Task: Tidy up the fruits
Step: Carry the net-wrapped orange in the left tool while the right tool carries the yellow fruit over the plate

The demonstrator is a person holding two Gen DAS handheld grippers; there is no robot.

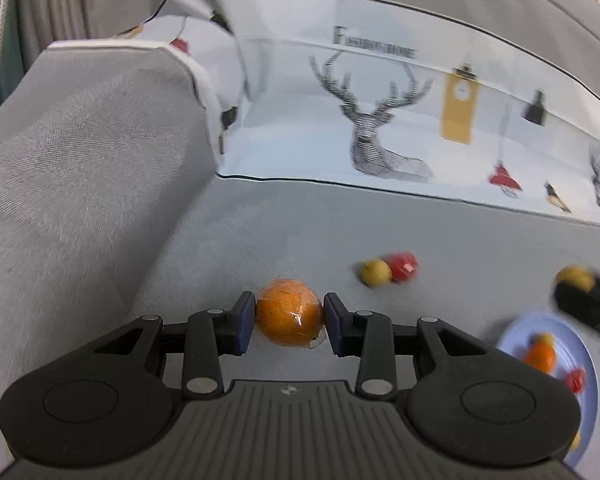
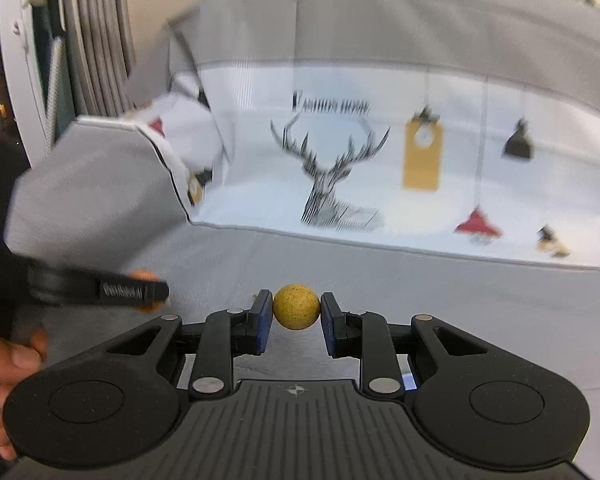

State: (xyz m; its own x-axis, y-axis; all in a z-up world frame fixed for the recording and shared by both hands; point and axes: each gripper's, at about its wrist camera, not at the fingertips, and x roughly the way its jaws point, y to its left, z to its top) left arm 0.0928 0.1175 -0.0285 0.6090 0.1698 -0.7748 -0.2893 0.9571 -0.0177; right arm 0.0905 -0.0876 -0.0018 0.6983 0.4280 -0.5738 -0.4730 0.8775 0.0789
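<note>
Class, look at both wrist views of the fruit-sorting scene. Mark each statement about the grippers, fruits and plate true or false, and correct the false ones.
1. The left gripper holds an orange fruit. True.
2. The right gripper is empty. False: it grips a yellow ball fruit.
3. The blue plate holds no fruit. False: several pieces lie on it.
4. A small yellow fruit and a red fruit lie touching on the grey cushion. True.

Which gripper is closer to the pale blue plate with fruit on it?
Right. In the left wrist view the right gripper, holding a small yellow ball fruit, hangs just over the pale blue plate; the left gripper, clamped on an orange, sits off to the plate's left.
</note>
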